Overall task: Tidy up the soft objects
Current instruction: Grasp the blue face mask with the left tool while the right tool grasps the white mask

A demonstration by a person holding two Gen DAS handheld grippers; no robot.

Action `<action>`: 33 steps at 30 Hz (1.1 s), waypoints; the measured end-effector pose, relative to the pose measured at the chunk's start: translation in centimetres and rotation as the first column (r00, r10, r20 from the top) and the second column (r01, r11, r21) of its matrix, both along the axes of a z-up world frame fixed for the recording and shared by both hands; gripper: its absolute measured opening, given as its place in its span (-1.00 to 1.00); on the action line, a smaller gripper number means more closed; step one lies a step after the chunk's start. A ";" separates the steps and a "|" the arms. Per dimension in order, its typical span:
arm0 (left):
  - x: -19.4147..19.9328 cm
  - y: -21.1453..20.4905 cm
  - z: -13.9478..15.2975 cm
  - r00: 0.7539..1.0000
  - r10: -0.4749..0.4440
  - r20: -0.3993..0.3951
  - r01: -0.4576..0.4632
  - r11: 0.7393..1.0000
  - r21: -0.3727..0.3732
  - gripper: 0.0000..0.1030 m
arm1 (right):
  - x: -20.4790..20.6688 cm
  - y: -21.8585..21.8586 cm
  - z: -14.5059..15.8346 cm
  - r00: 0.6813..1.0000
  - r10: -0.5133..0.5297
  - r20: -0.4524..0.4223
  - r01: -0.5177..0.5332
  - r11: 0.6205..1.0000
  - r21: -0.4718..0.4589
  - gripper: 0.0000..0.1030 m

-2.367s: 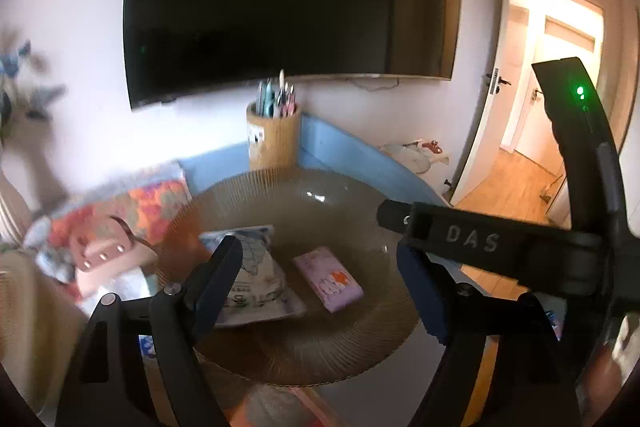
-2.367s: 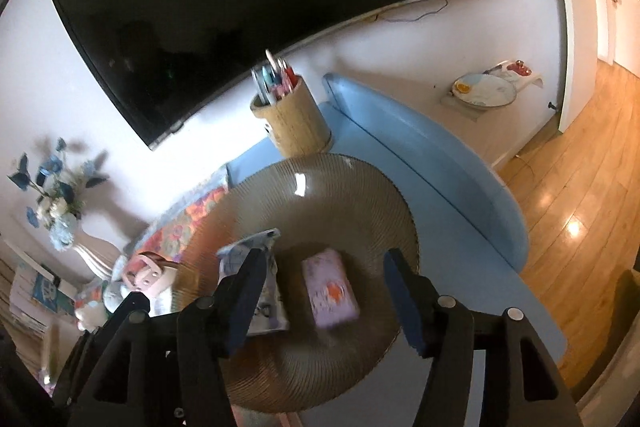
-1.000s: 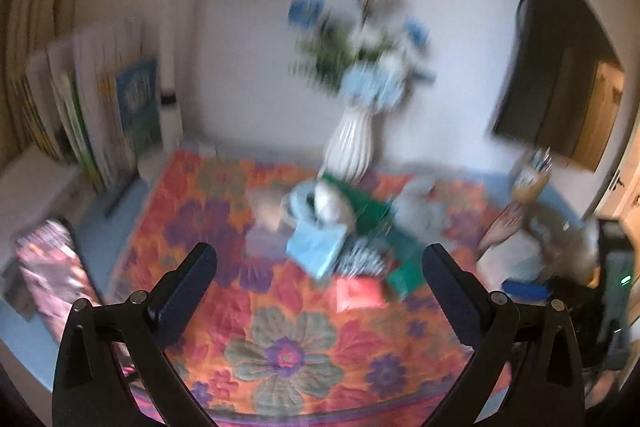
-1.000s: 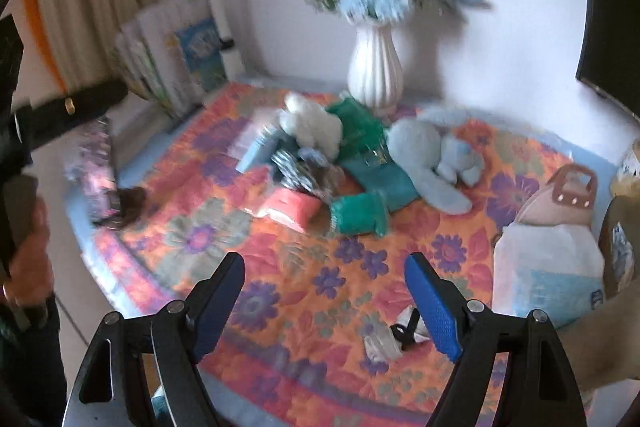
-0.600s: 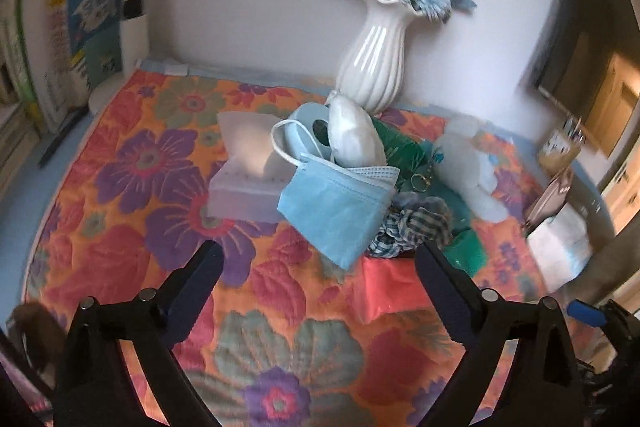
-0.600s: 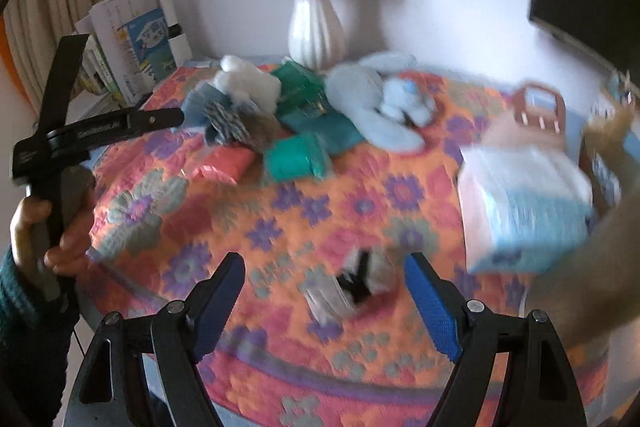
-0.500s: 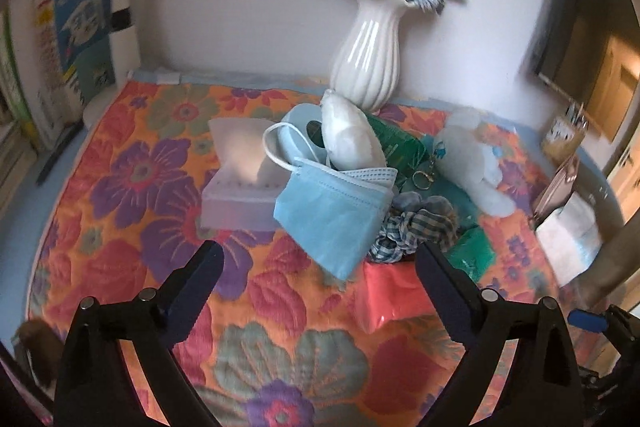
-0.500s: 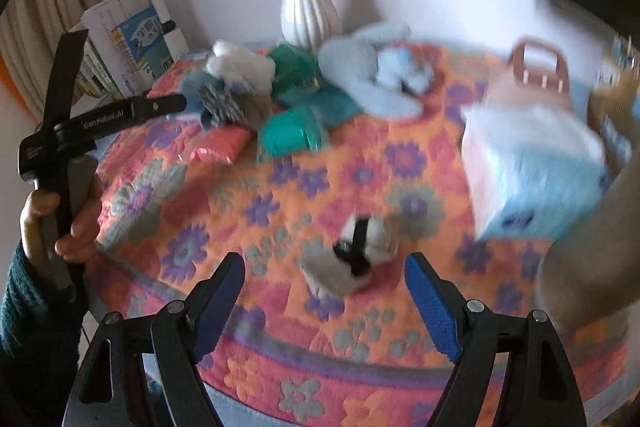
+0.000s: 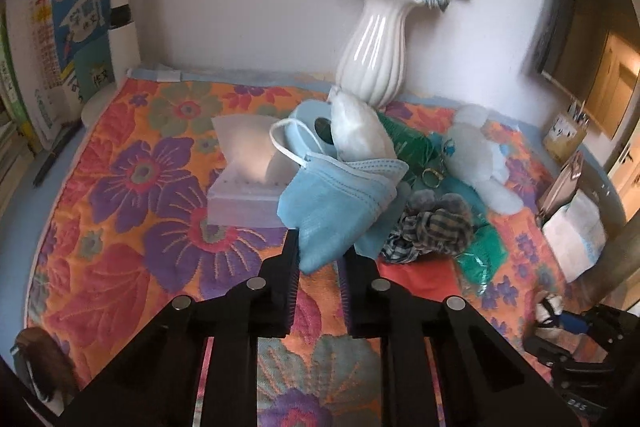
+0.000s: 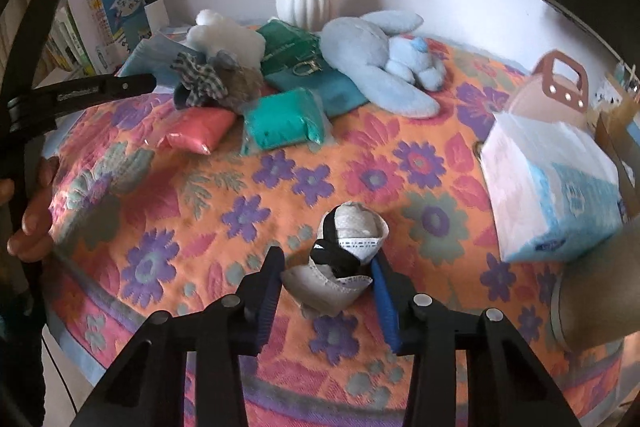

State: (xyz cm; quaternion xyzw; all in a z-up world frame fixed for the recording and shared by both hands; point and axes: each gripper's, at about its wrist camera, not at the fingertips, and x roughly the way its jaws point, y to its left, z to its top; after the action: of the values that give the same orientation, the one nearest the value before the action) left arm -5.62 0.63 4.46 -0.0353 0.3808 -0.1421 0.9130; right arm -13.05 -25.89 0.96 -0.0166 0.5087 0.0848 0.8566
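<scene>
Both grippers have dropped to the quilt: centre of the left view, the left gripper (image 9: 318, 259) clamps the limp blue mask's (image 9: 336, 205) lower corner, a light, floppy hold, while lower centre of the right view, the right gripper's (image 10: 326, 277) jaws are closing around a crumpled white mask (image 10: 340, 267), best pinched across its bulk.
</scene>
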 end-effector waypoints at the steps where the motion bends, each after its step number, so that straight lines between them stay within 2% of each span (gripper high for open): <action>1: -0.2 0.1 0.2 1.000 0.001 0.000 -0.001 1.000 -0.007 -0.72 | 0.3 0.3 0.0 1.000 0.007 -0.002 -0.007 1.000 -0.003 -0.20; 5: -2.3 1.1 0.7 1.000 -0.022 -0.008 0.022 1.000 -0.022 -0.72 | 1.5 1.9 0.6 0.998 0.054 0.025 -0.055 0.998 0.021 -0.20; 9: -4.5 1.6 -0.2 0.996 -0.063 -0.057 0.063 0.998 -0.018 -0.70 | 1.9 2.9 -0.2 0.997 0.082 0.015 -0.082 0.996 0.034 -0.20; 10: -4.9 1.7 -0.5 0.996 -0.059 -0.063 0.058 0.998 -0.011 -0.65 | 2.0 2.9 -0.6 0.996 0.086 0.003 -0.086 0.995 0.042 -0.19; 11: -5.2 1.8 -0.8 0.997 -0.039 -0.062 0.040 0.999 0.007 -0.42 | 1.9 3.0 -0.9 0.996 0.084 0.004 -0.084 0.996 0.042 -0.19; 12: -5.3 1.8 -1.0 0.998 -0.018 -0.054 0.019 1.000 0.024 -0.32 | 1.8 3.1 -0.9 0.996 0.084 0.017 -0.085 0.996 0.041 -0.19; 13: -5.3 1.8 -1.2 0.999 -0.001 -0.046 0.003 0.999 0.036 -0.29 | 1.7 3.1 -0.8 0.996 0.088 0.019 -0.089 0.995 0.040 -0.10; 15: -4.7 1.7 -1.6 0.998 0.003 -0.064 -0.002 1.000 0.021 -0.28 | 1.6 3.1 -0.9 0.996 0.094 0.008 -0.095 0.994 0.057 0.11; 21: -3.1 1.0 -2.1 0.996 0.023 -0.088 -0.023 1.000 0.005 -0.28 | 0.5 2.9 -0.8 0.998 0.066 0.014 -0.067 0.994 0.082 0.12; 25: -3.5 0.1 -1.5 0.998 0.018 -0.064 -0.016 0.999 0.033 -0.27 | 0.3 2.5 -0.8 0.999 0.045 0.011 -0.046 0.993 0.106 0.12; 27: -3.6 0.0 -1.2 0.998 0.033 -0.047 -0.030 0.997 0.067 -0.04 | 0.3 2.4 -0.8 0.999 0.045 0.010 -0.046 0.993 0.110 0.12; 28: -3.6 0.0 -1.0 0.999 0.044 -0.032 -0.041 0.996 0.081 0.38 | 0.3 2.4 -0.9 0.999 0.043 0.010 -0.044 0.993 0.111 0.12; 29: -3.7 0.1 -0.7 0.999 0.052 -0.010 -0.051 0.995 0.087 0.65 | 0.3 2.4 -0.9 0.999 0.041 0.010 -0.042 0.993 0.111 0.12; 31: -4.0 0.2 0.0 0.998 0.050 0.040 -0.054 0.995 0.082 0.67 | 0.2 2.4 -0.8 0.999 0.041 0.011 -0.042 0.993 0.110 0.13; 33: -3.9 0.0 0.4 0.998 0.022 0.057 -0.026 0.997 0.068 0.67 | 0.2 2.4 -0.8 0.999 0.037 0.011 -0.038 0.993 0.114 0.13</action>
State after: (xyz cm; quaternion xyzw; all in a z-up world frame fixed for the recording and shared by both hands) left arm -9.48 0.68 4.90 -0.0043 0.3591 -0.1189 0.9257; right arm -12.83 -23.45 0.14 0.0227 0.4990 0.1297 0.8565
